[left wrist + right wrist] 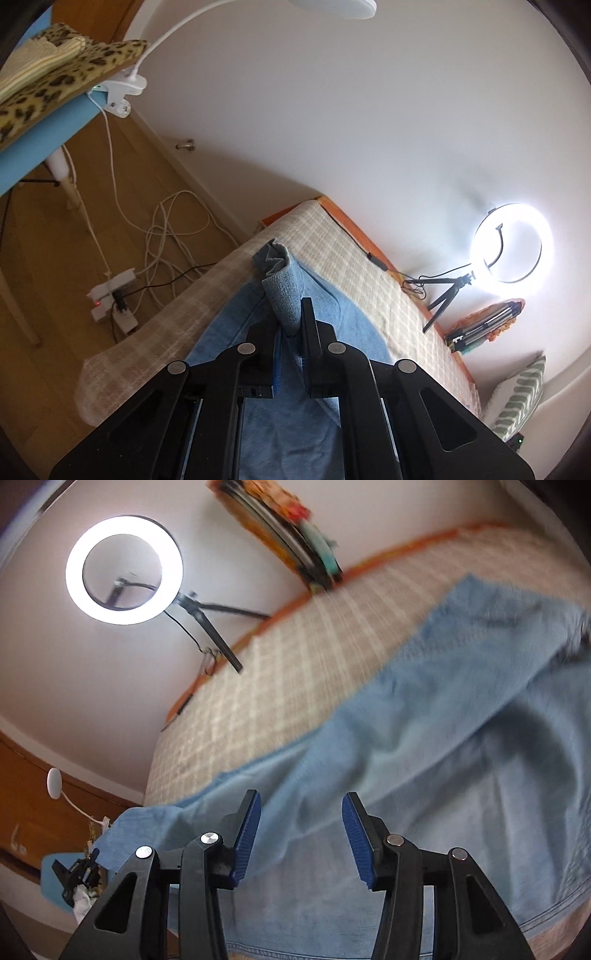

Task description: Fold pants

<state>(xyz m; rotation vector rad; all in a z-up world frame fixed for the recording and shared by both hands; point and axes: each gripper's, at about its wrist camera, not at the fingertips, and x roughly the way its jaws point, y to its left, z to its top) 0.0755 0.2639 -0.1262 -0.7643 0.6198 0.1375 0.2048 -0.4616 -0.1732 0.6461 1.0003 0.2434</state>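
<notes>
Checked bedspread (343, 236) bears one pants (332, 314) (left hand-held gripper (291, 325) pinching, right hand-held gripper (301, 812) wide).

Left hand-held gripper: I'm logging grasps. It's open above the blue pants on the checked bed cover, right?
Not open. The left wrist view shows the left hand-held gripper shut on a fold of the blue pants, above the checked bed cover.

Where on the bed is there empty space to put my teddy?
The checked beige bedspread is bare between the light blue denim pants and the orange edge by the wall, ending at the glowing ring light on its black tripod. The left gripper pinches pants fabric; the right gripper hovers open over them, so it's crowded there.
</notes>
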